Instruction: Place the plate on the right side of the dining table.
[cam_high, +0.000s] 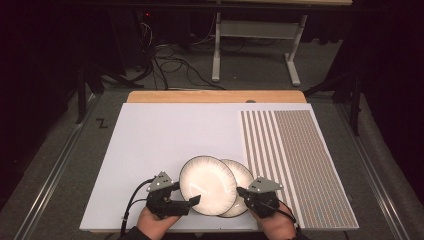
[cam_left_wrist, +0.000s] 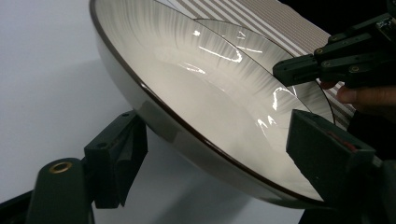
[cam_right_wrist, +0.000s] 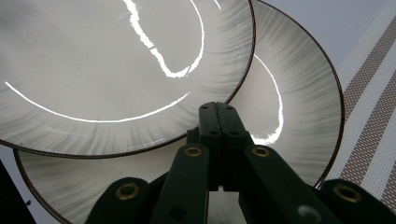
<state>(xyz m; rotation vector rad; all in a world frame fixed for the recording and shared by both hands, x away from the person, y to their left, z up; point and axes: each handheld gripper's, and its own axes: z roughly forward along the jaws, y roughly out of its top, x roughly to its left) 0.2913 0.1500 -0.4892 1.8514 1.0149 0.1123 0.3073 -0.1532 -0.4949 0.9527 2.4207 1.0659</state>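
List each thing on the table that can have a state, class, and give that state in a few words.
Upper plate: tilted, overlapping the lower plate, its rim between the left gripper's jaws.
Lower plate: flat on the table, partly covered.
Left gripper: jaws straddling the upper plate's rim.
Right gripper: shut, over the lower plate.

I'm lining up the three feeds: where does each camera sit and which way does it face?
High view: above the near edge, looking forward and down on the table; both hands show.
Left gripper view: along its fingers straddling the upper plate.
Right gripper view: over shut fingers.
All share the lower plate.
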